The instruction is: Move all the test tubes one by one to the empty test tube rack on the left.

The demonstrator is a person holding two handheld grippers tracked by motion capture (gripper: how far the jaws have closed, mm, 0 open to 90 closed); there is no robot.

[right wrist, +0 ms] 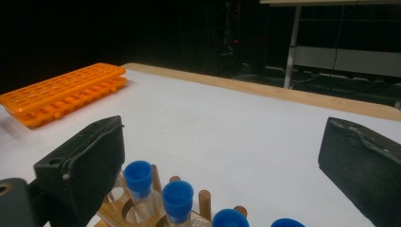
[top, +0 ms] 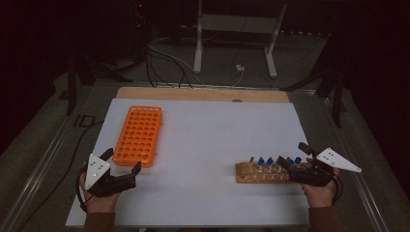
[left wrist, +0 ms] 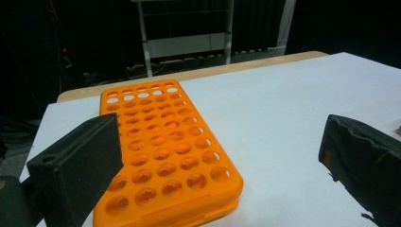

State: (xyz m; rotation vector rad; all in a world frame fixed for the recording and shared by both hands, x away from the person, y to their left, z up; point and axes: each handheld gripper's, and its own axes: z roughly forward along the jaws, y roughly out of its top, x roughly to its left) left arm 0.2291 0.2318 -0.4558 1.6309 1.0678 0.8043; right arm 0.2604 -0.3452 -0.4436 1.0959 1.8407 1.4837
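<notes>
White tabletop (top: pixel 208 145), dark room

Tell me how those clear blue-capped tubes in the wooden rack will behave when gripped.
The clear blue-capped tubes look smooth and round, so probably slippery and apt to roll. They stand upright in the wooden rack, so likely lift straight out.

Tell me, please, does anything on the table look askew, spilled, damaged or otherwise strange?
Nothing stands out. The orange rack lies flat and empty on the white table. The blue-capped tubes stand upright in the wooden rack. The left gripper and right gripper are open and hold nothing.
</notes>
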